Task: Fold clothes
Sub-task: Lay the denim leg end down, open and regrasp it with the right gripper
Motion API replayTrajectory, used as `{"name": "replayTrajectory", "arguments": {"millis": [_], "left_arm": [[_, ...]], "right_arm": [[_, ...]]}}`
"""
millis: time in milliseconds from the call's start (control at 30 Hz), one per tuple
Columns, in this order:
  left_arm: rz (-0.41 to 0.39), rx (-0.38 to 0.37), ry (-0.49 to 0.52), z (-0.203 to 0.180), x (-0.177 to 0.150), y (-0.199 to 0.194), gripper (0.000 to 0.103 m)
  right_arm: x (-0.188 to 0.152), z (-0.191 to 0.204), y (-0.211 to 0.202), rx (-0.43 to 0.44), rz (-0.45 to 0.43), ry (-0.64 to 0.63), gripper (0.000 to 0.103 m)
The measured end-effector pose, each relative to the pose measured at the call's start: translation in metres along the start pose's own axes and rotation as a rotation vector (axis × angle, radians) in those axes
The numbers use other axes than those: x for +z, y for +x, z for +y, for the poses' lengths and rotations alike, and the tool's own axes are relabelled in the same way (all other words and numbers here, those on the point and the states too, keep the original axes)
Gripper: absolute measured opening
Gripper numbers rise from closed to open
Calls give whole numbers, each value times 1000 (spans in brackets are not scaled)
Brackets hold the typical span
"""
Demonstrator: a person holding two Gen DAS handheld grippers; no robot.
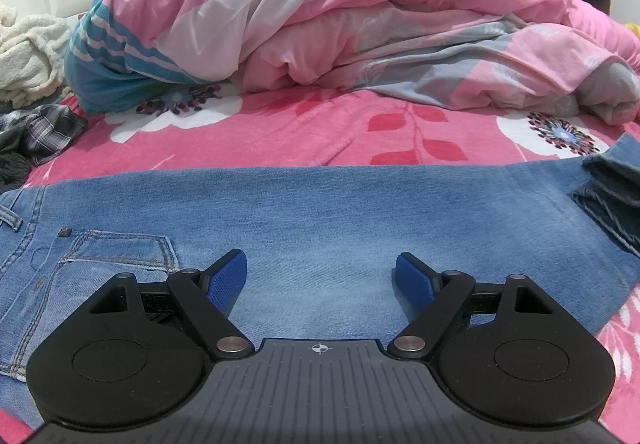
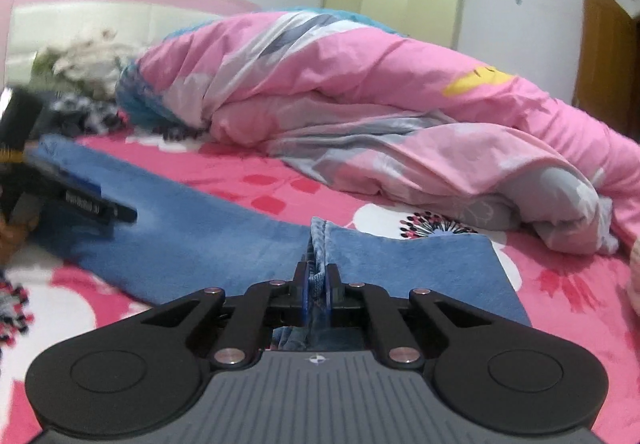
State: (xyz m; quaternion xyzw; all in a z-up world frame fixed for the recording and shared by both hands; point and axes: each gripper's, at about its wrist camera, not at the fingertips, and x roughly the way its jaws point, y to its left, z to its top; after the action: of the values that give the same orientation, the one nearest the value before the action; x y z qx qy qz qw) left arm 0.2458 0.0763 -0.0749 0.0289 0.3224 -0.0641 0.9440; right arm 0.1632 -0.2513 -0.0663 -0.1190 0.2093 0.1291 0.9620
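Jeans [image 1: 320, 212] are laid flat across the flowered bedspread [image 1: 280, 132], before a heaped quilt [image 1: 360, 24]. Denim is judged heavy, limp and non-slippery; hems are best pinched. The left gripper [image 1: 320, 280] is held open above the thigh; the right gripper [image 2: 317, 280] is clamped on a hem fold.

Almost nothing can be read. At the left edge of the right wrist view, the left gripper [image 2: 100, 210] carries a line of small white lettering on its black side, too blurred to make out. A small crosshair sign sits on the grey ribbed housing of each gripper, bottom centre of each view [image 1: 319, 348].
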Motion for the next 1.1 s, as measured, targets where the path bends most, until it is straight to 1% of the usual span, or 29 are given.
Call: {"name": "replayTrajectory", "arguments": {"millis": [67, 133, 333, 433, 467, 533, 633, 700, 733, 800, 833, 900, 1000, 1067, 1100], "left_arm": [[0, -2, -1, 1, 0, 0, 83], [0, -4, 0, 2, 0, 0, 83], [0, -1, 1, 1, 1, 0, 83], [0, 0, 0, 1, 1, 0, 83], [0, 0, 0, 1, 1, 0, 83], [-1, -1, 1, 1, 1, 0, 83], [-1, 0, 2, 1, 0, 0, 83], [-1, 0, 1, 0, 0, 0, 83], [-1, 0, 2, 0, 0, 0, 83], [-1, 1, 3, 0, 0, 0, 83], [-1, 2, 3, 0, 0, 0, 83], [-1, 3, 3, -1, 1, 1, 83], [-1, 5, 3, -1, 0, 1, 83], [-2, 5, 3, -2, 0, 1, 83], [-2, 4, 3, -2, 0, 1, 83]], "right_arm": [[-6, 3, 6, -27, 23, -22, 7], [-10, 2, 8, -44, 36, -10, 7], [-12, 5, 5, -21, 34, -5, 7], [-17, 5, 14, -4, 68, 13, 8], [-20, 3, 16, 2, 80, 31, 8], [-22, -5, 18, 31, 96, 106, 11], [-23, -26, 18, 98, 108, 264, 16], [-25, -38, 18, 151, 116, 348, 24], [-26, -41, 18, 173, 119, 362, 27], [-26, -38, 15, 184, 118, 320, 35], [-24, -32, 14, 172, 123, 270, 37], [-22, -19, 10, 140, 132, 155, 44], [-22, 3, 10, 77, 144, -10, 45], [-24, 14, 11, 40, 149, -82, 46], [-24, 17, 11, 24, 149, -98, 44]]}}
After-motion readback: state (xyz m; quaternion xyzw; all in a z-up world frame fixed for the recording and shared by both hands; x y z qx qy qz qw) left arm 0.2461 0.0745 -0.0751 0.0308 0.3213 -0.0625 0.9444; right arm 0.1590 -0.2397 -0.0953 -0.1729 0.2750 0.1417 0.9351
